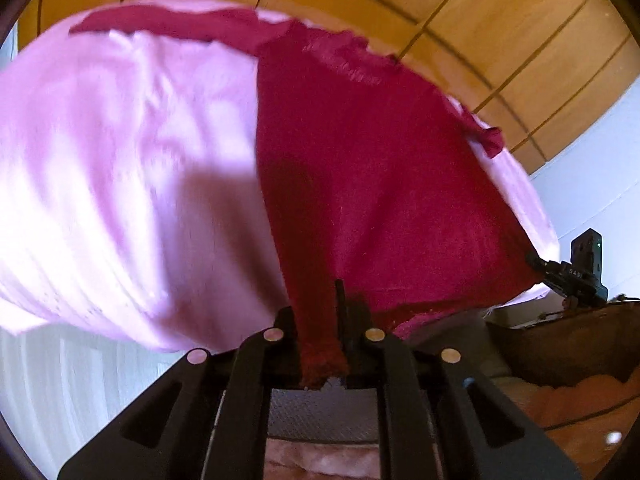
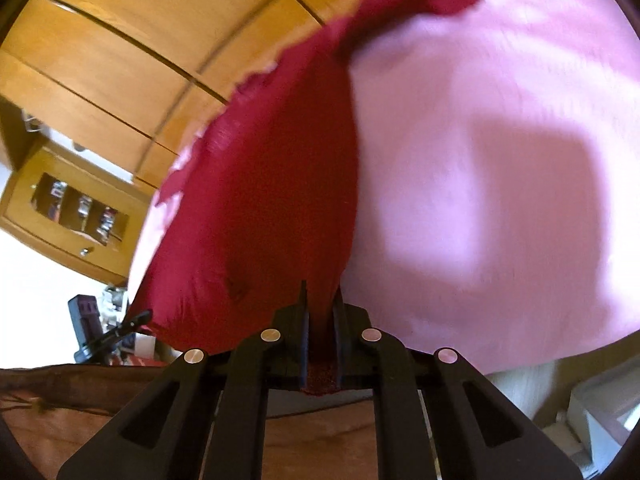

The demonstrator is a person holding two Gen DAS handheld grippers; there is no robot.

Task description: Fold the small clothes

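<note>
A small garment of pink cloth (image 1: pixel 120 168) with dark red panels (image 1: pixel 380 184) hangs spread in the air between my two grippers. My left gripper (image 1: pixel 320 320) is shut on a dark red edge of it. My right gripper (image 2: pixel 320 320) is shut on another dark red edge (image 2: pixel 260 200), with the pink cloth (image 2: pixel 500 160) spreading to the right. In the left wrist view, the other gripper (image 1: pixel 576 272) shows at the garment's far right corner. In the right wrist view, the other gripper (image 2: pixel 116 330) shows at the lower left corner. Both views are blurred.
Wooden cabinet doors (image 1: pixel 480 12) fill the background above the garment. A wooden shelf unit (image 2: pixel 68 208) with small items stands at the left. A brown and orange bedcover (image 2: pixel 80 408) lies below. White containers (image 2: pixel 600 412) sit at the lower right.
</note>
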